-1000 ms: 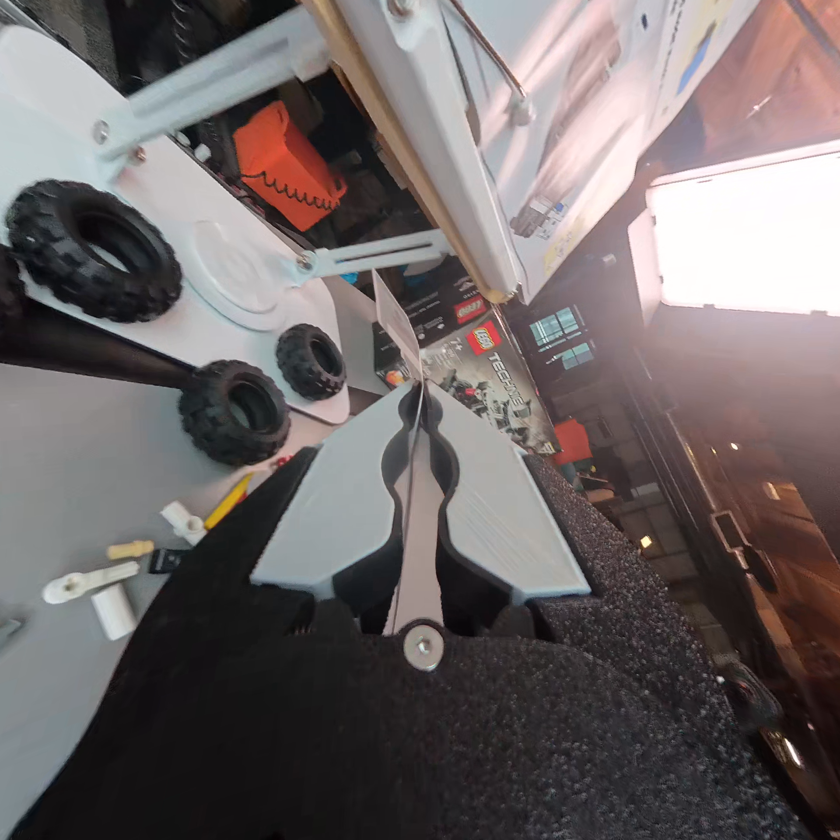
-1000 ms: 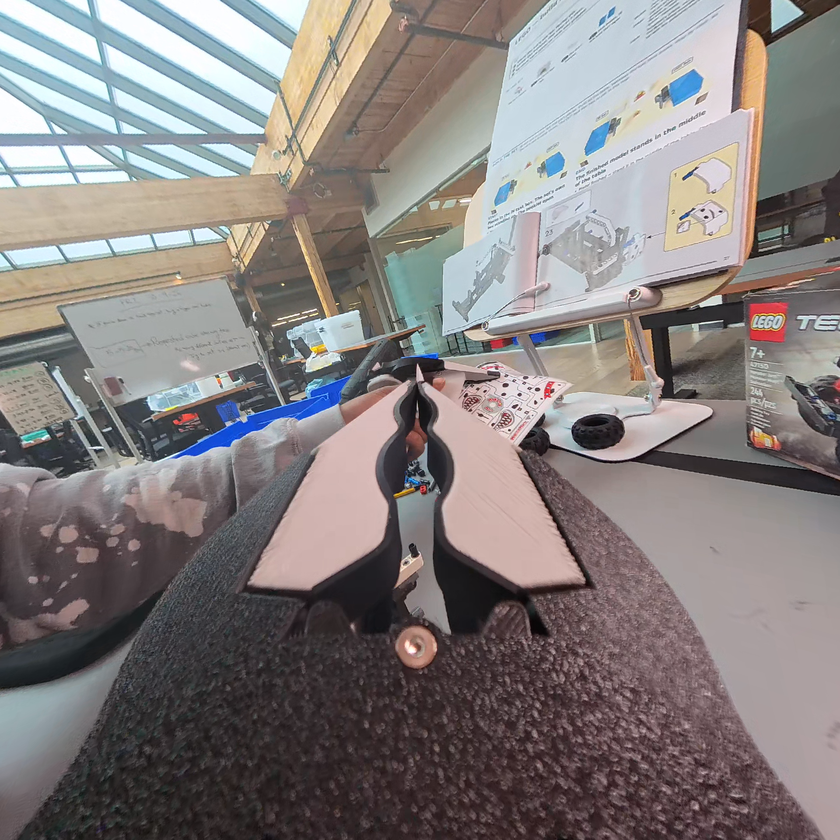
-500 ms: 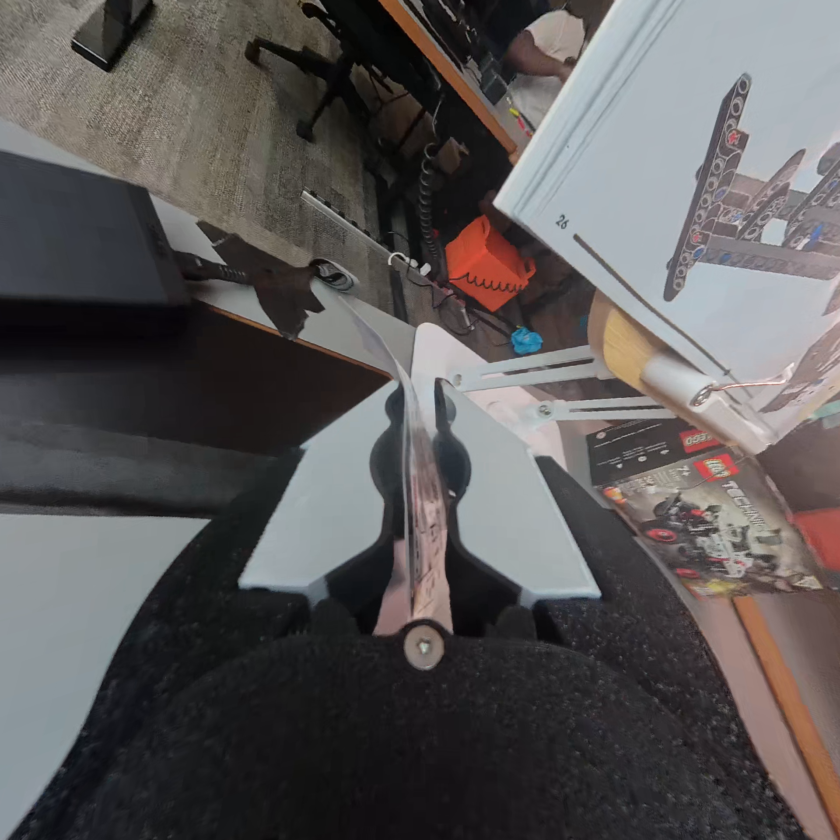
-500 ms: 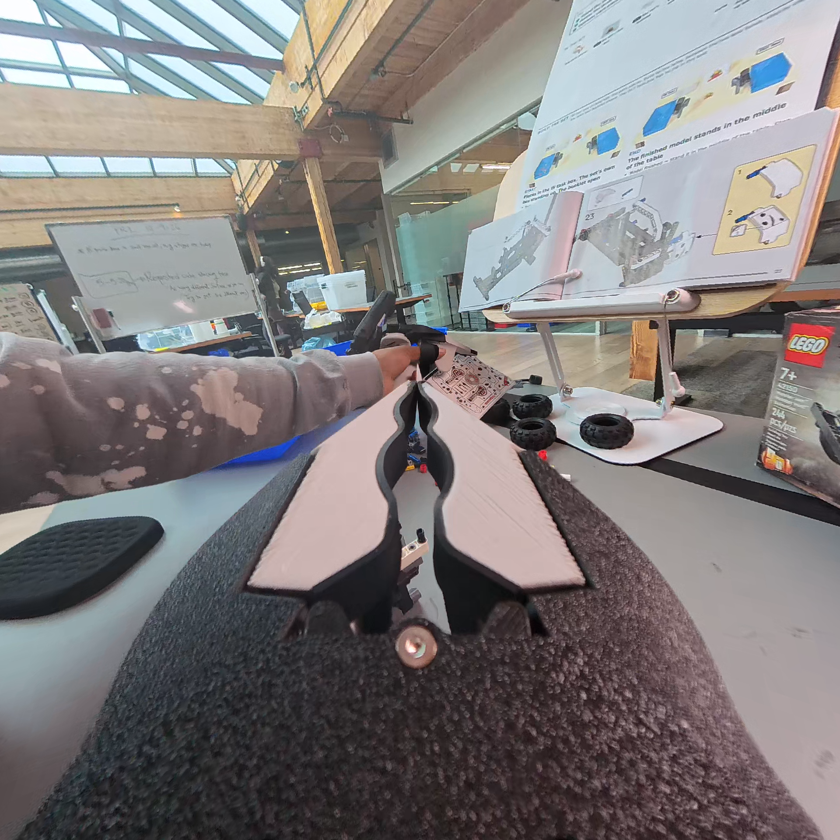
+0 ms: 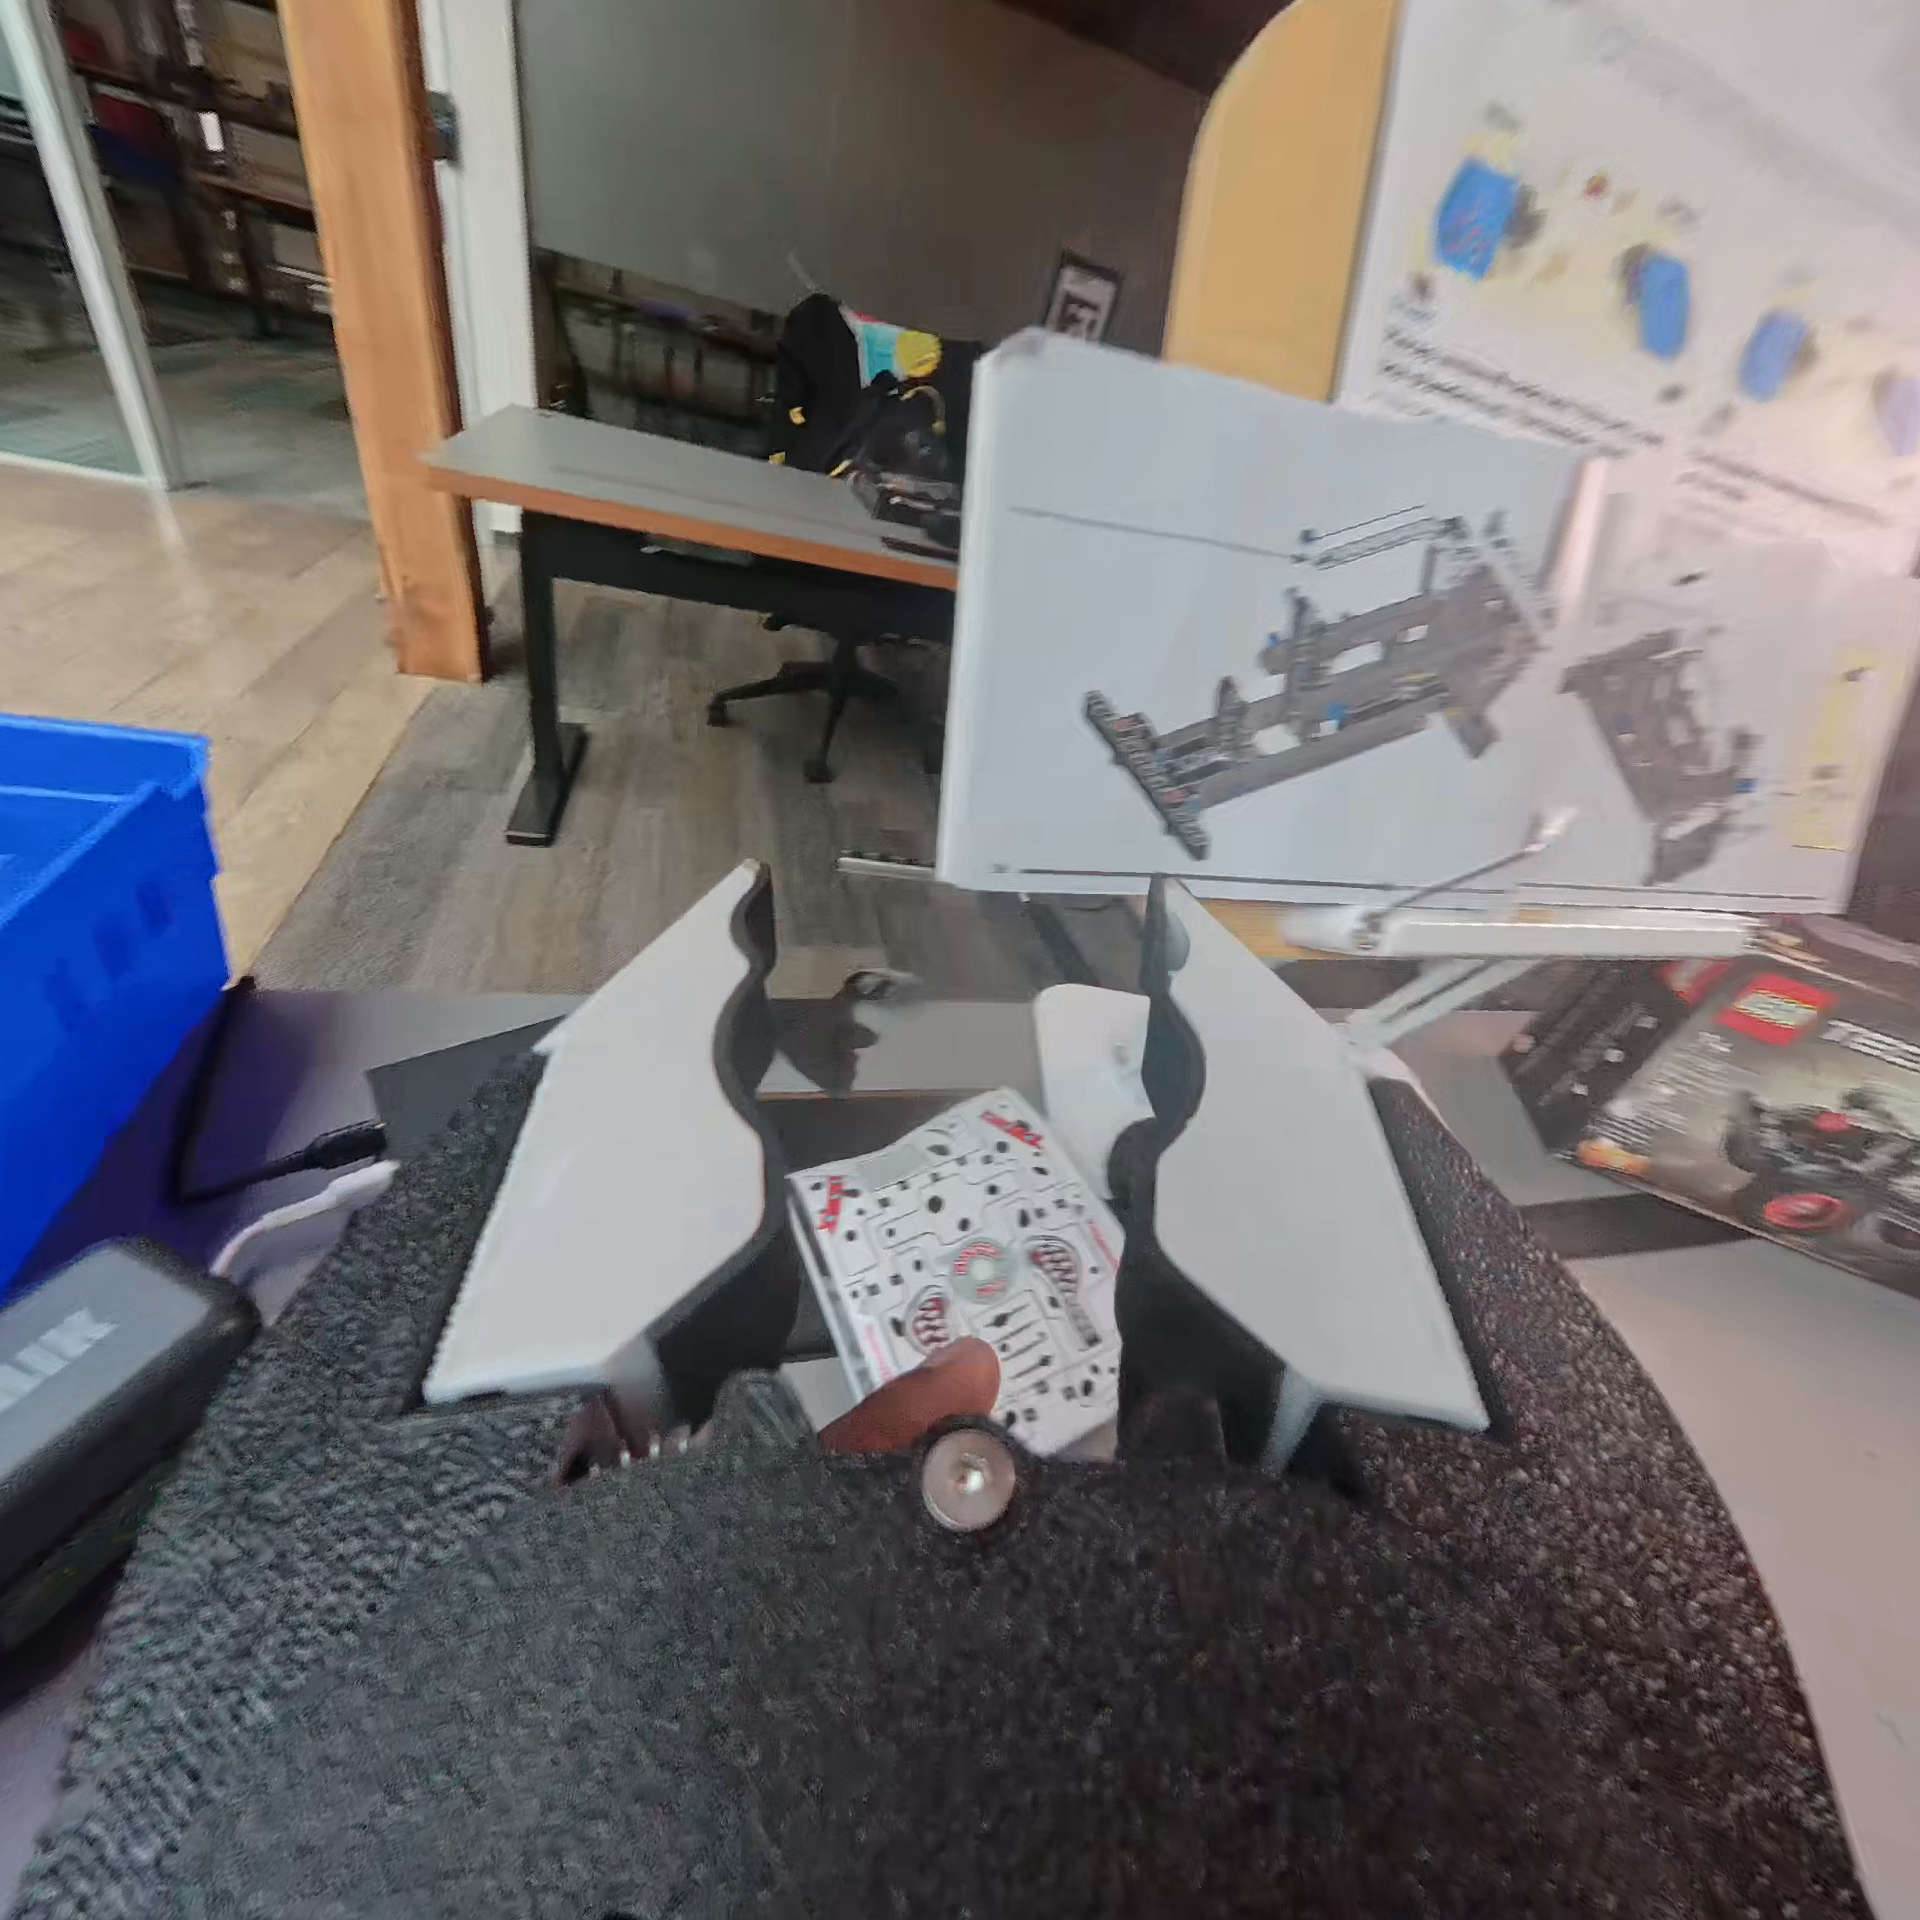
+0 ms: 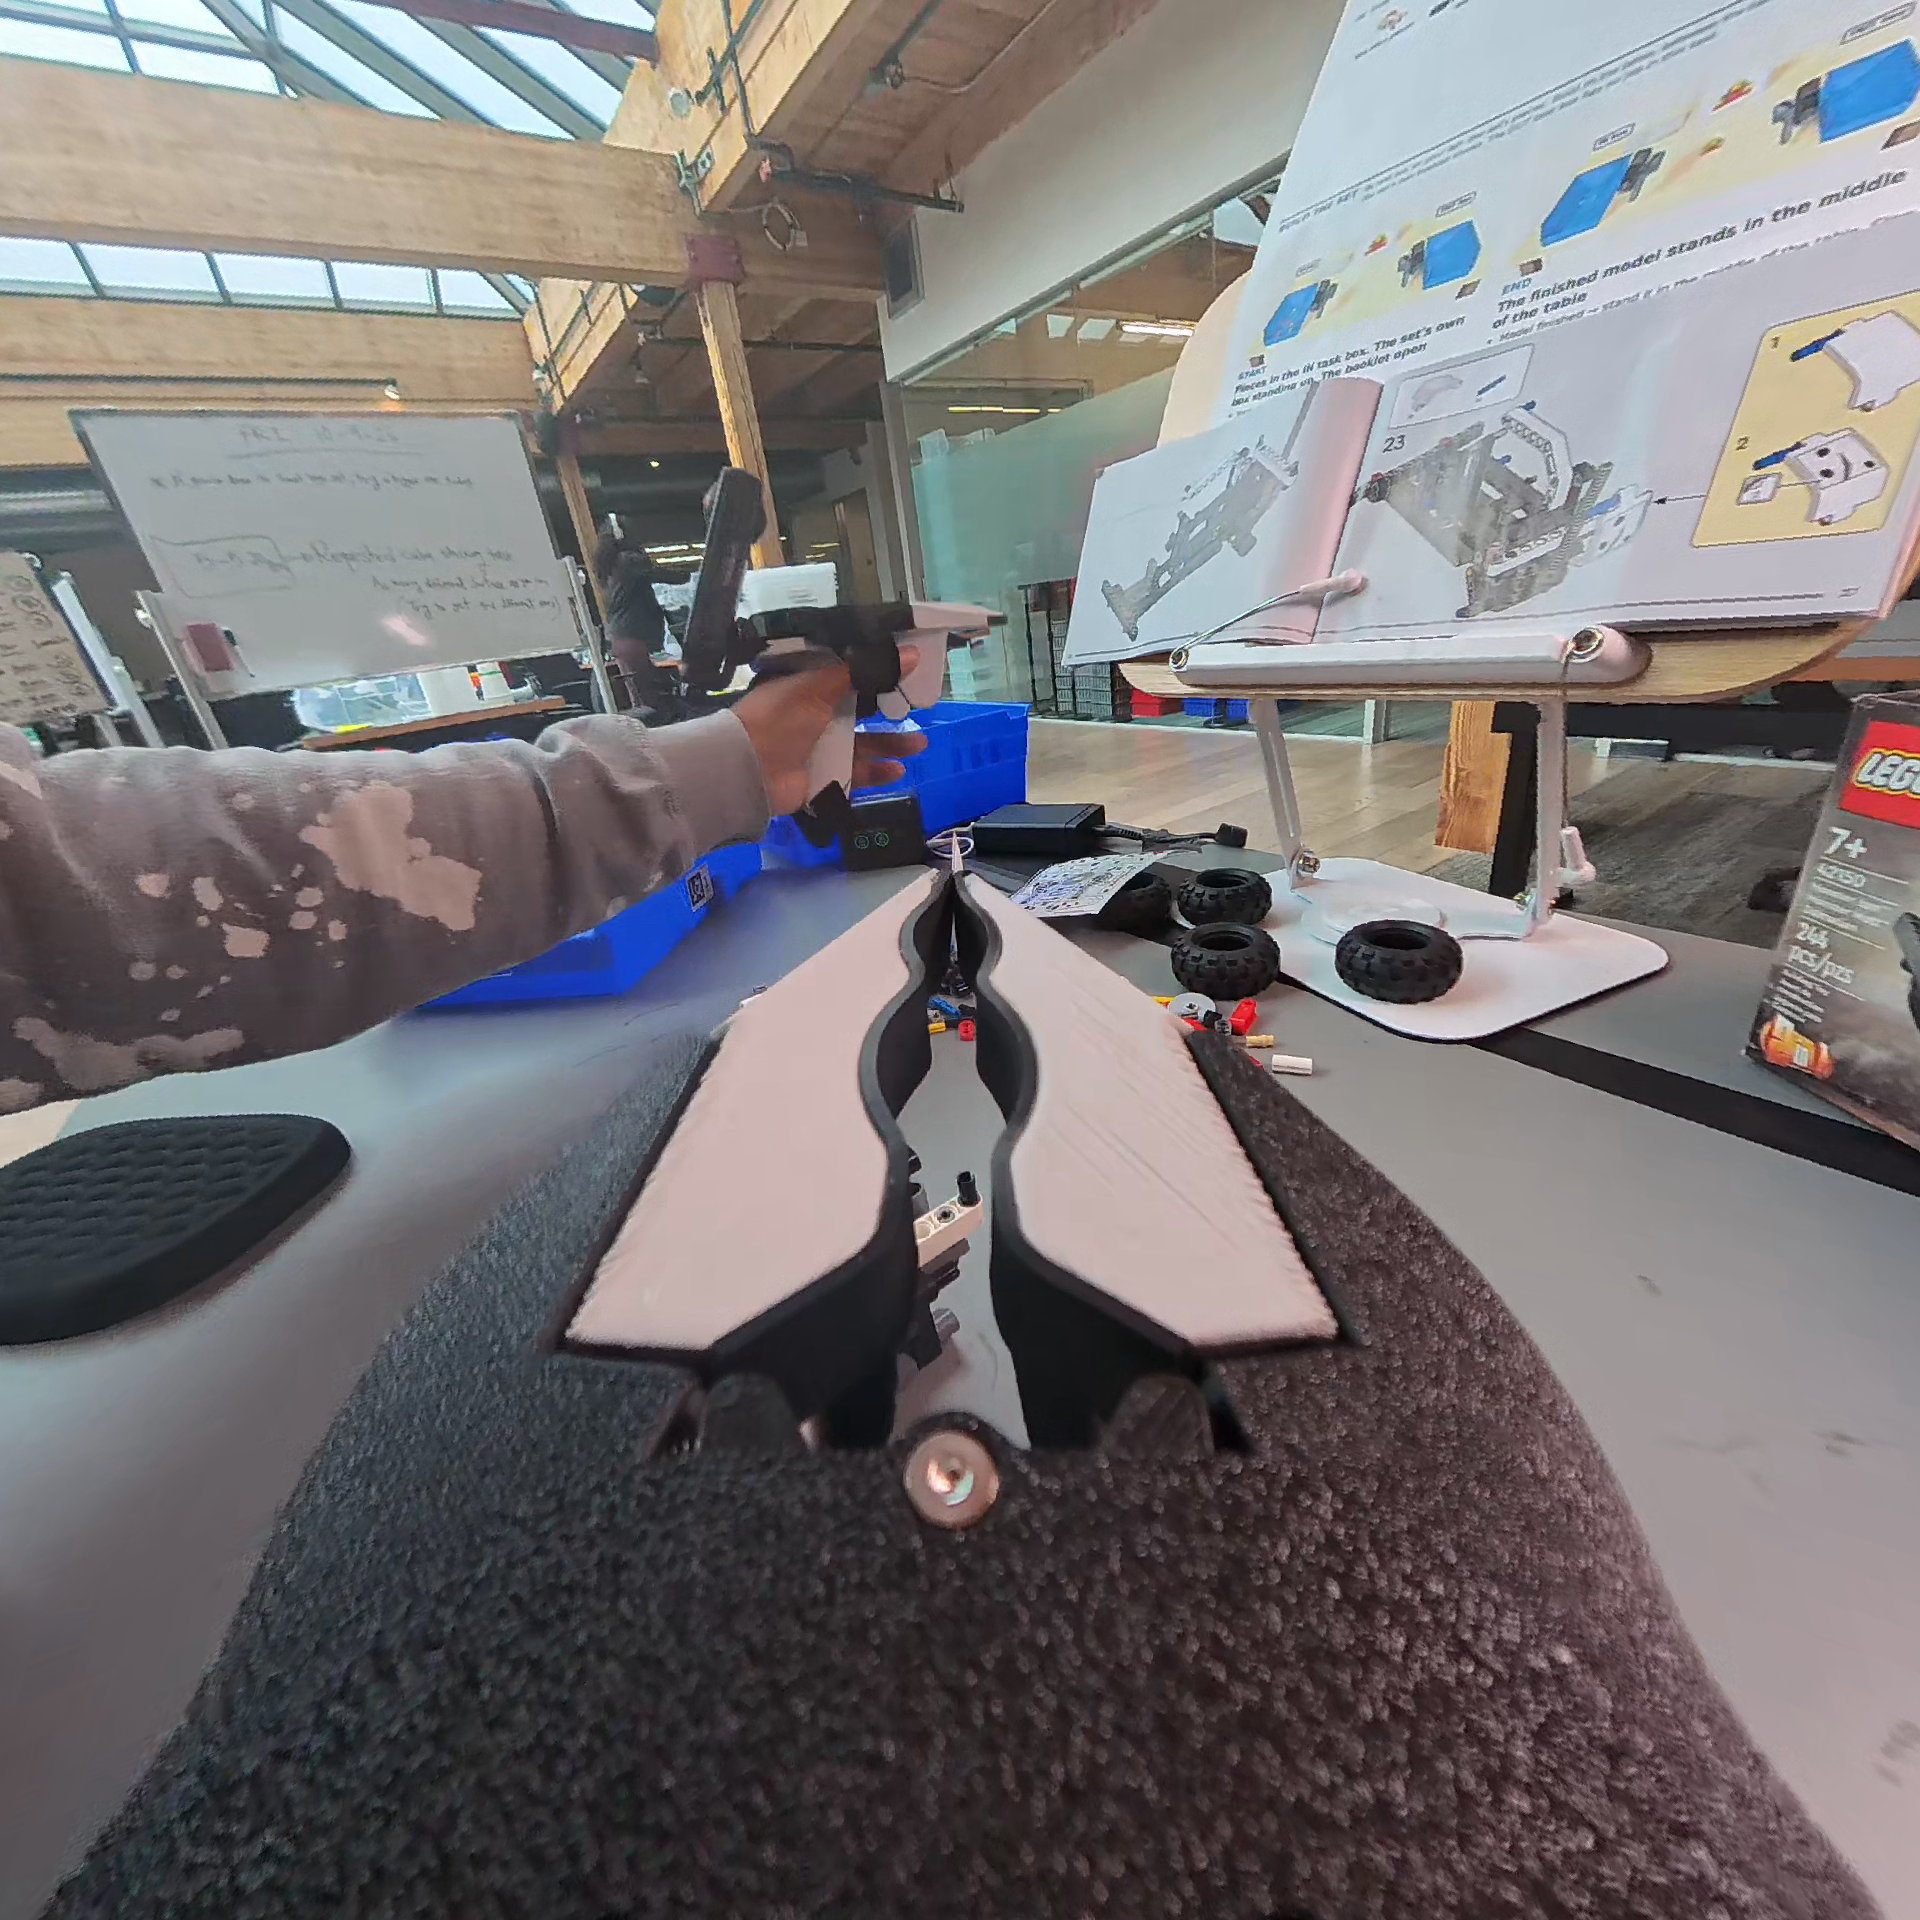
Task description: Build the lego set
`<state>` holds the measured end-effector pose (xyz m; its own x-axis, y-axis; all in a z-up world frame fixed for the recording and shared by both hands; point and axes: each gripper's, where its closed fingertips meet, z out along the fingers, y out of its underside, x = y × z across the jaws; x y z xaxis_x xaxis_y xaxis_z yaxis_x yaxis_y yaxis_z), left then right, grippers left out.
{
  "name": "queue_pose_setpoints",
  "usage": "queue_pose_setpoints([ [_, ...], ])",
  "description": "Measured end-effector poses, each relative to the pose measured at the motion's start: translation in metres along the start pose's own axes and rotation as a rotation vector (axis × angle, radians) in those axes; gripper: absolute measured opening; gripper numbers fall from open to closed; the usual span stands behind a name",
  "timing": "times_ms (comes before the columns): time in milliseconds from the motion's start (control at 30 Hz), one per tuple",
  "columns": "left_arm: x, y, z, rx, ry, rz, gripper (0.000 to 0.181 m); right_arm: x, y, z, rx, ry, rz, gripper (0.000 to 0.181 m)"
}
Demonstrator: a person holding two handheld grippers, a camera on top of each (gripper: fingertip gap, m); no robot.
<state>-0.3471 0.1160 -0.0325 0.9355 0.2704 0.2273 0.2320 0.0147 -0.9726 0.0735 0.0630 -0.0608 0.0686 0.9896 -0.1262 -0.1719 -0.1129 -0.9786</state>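
Note:
My left gripper is open and empty, its jaws wide apart above the table. The white sticker sheet lies on the table below it, with a person's fingertip on its near edge. In the right wrist view the left gripper hangs in a hand above the blue bin, and the sticker sheet lies by the tyres. My right gripper is shut at the tips. A small white lego piece with a black pin sits in the gap near the finger bases.
The instruction booklet stands on a white stand at the back right. Three black tyres and small loose parts lie near it. The lego box is far right, a blue bin and a black pad left. Spacing between my two grippers at the tips: around 45 cm.
My left gripper opened and let go of the sticker sheet, which now lies on the table; it also swung round to face the booklet. My right gripper stayed shut and lowered slightly.

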Motion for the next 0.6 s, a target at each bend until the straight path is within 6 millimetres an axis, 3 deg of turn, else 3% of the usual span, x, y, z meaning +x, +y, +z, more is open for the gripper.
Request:
queue_pose_setpoints([
  [67,0.046,-0.009,-0.021,0.015,0.173,-0.012,0.072,-0.003,0.000,0.000,0.000,0.001,-0.036,0.000],
  [133,0.097,-0.005,-0.050,-0.013,0.347,-0.028,0.070,-0.008,-0.002,0.001,0.007,0.003,-0.100,0.000],
  [233,0.167,0.022,-0.106,-0.114,0.600,-0.111,0.056,-0.019,-0.005,0.001,0.013,0.039,-0.314,0.000],
  [300,0.203,0.048,-0.143,-0.207,0.730,-0.217,0.052,-0.022,-0.005,0.002,0.005,0.111,-0.530,0.000],
  [467,0.263,0.106,-0.215,-0.423,0.939,-0.549,0.045,-0.049,0.005,0.007,0.002,0.205,-1.125,0.000],
  [600,0.282,0.124,-0.239,-0.460,1.020,-0.695,0.041,-0.083,0.025,0.018,-0.002,0.153,-1.359,0.000],
])
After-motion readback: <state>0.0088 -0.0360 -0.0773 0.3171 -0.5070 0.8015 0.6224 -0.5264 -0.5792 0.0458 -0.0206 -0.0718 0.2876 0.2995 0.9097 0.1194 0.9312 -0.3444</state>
